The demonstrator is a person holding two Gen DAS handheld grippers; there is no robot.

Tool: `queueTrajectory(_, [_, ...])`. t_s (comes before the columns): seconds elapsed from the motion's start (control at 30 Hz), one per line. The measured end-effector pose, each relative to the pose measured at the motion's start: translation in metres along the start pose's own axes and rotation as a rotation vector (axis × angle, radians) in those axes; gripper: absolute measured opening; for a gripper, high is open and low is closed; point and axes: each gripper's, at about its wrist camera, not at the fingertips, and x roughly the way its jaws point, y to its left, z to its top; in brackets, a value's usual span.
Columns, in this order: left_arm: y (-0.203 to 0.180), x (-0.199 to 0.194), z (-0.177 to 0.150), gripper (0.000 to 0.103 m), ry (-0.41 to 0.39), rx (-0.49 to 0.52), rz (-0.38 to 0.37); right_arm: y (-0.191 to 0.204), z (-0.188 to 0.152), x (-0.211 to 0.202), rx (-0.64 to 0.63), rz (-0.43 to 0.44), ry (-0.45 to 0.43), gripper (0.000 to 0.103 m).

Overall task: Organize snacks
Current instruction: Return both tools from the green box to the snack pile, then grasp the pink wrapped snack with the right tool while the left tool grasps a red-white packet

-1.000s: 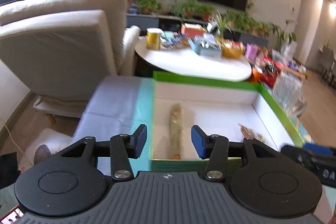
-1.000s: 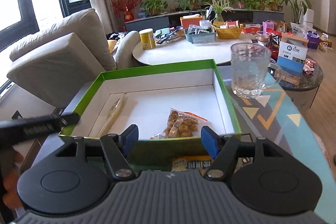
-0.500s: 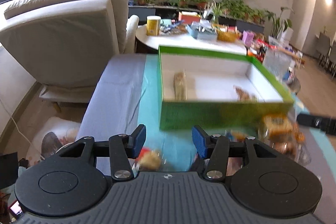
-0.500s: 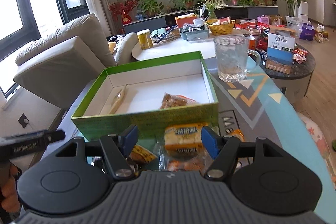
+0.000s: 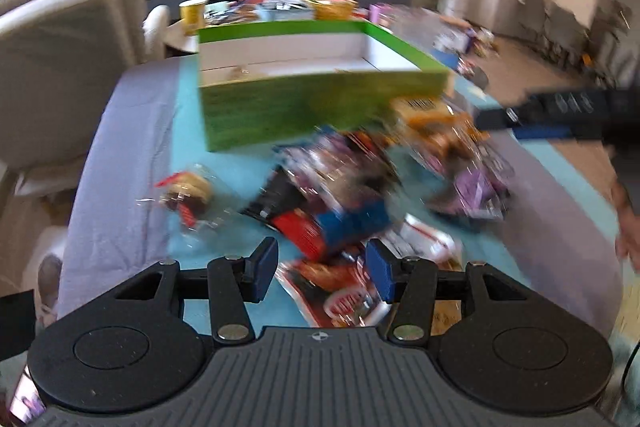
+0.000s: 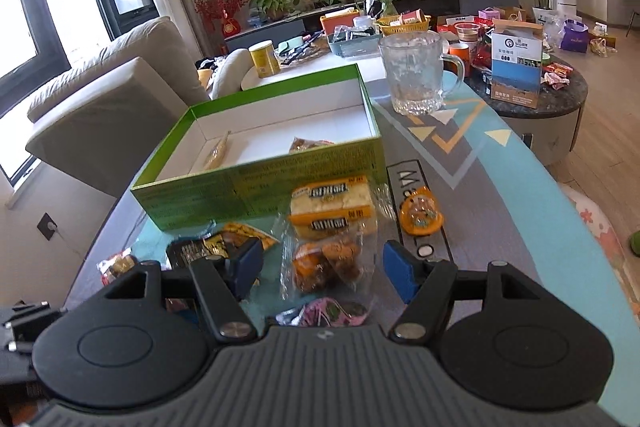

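Note:
A green box (image 6: 264,183) with a white inside stands on the table and holds a long wrapped stick (image 6: 218,153) and a bag of brown snacks (image 6: 308,145). It also shows in the blurred left wrist view (image 5: 316,111). Several wrapped snacks lie in front of it: a yellow cake pack (image 6: 332,207), a clear bag of brown pastries (image 6: 324,265), a small orange pack (image 6: 420,213). My right gripper (image 6: 322,269) is open and empty above the pastry bag. My left gripper (image 5: 322,269) is open and empty over a red and blue pack (image 5: 332,227).
A glass mug (image 6: 414,73) stands behind the box on the right. A beige sofa (image 6: 112,95) is to the left. A white round table (image 6: 304,67) and a dark one (image 6: 536,95) with many items stand behind. A clear-wrapped snack (image 5: 188,193) lies apart at left.
Both grippers have pulled back from over the box toward the near side of the table. The snack pile in front of the box has come into view. The left view is blurred from motion.

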Motion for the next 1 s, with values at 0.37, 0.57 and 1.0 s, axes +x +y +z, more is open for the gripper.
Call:
queueTrajectory(0.37, [-0.001,0.002,-0.001,0.046,0.014,-0.061,-0.039,0.001,-0.012,-0.006,-0.016,0.020,0.017,0.045])
queueTrajectory(0.57, [-0.017,0.015,-0.002,0.056,0.045,0.056,-0.115,-0.002,-0.019,-0.005,-0.016,0.026,0.055,0.045])
queueTrajectory(1.0, [-0.020,0.021,-0.006,0.030,0.017,0.063,-0.140,0.008,-0.038,0.000,-0.086,0.049,0.095,0.045])
